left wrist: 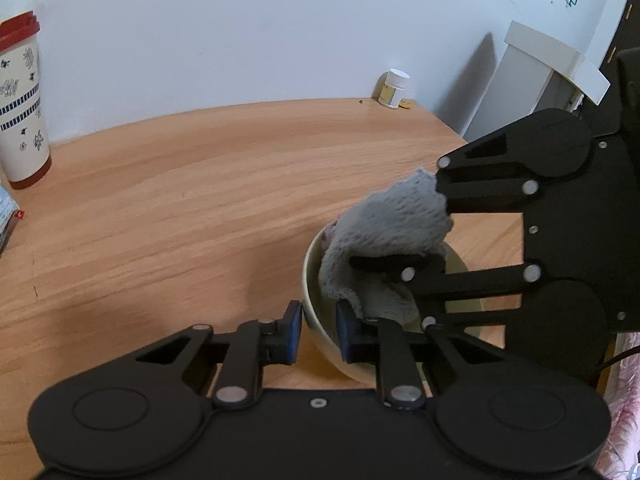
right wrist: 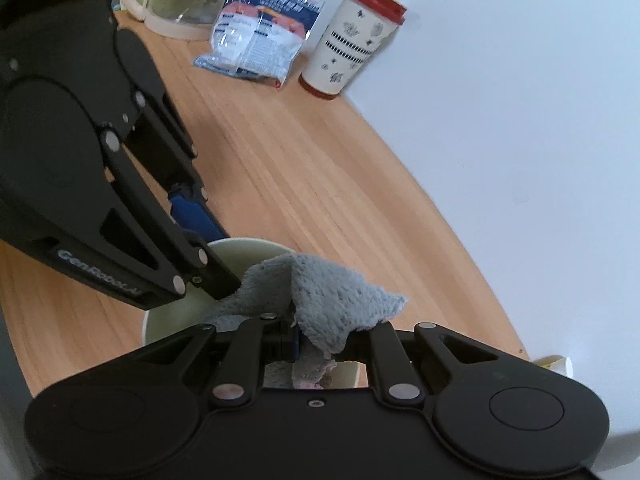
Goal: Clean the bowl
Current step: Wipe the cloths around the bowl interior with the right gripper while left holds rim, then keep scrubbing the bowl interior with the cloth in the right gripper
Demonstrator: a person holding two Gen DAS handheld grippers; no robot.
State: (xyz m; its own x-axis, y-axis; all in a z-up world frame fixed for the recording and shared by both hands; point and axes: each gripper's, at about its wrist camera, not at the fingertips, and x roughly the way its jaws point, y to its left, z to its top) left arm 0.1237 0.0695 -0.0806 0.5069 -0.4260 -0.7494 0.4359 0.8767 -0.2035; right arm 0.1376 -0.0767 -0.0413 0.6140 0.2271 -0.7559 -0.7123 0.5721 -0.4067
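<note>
The bowl [left wrist: 316, 264] is pale yellow-green, the cloth [left wrist: 392, 220] in it grey with a pink patch. The cup [right wrist: 352, 40] is cream with dark flower prints, striped bands and red lid; the desk [left wrist: 180, 208] shows light wood grain.

The left gripper [left wrist: 318, 334] points steeply downward, its two black fingers [left wrist: 293, 334] with blue pads drawn close together, one pad on each side of the bowl [left wrist: 316, 320] wall at the near rim: the left pad outside, the right pad inside. Whether the pads actually press on the wall cannot be told.

The right gripper [right wrist: 316, 344] also tilts steeply down and comes in from the right side in the left wrist view, its linkage arms folded inward. Its fingers [right wrist: 290, 342] are pinched tight on a fold of the grey cloth [right wrist: 336, 292], which bunches up above them and hangs down between them.
</note>
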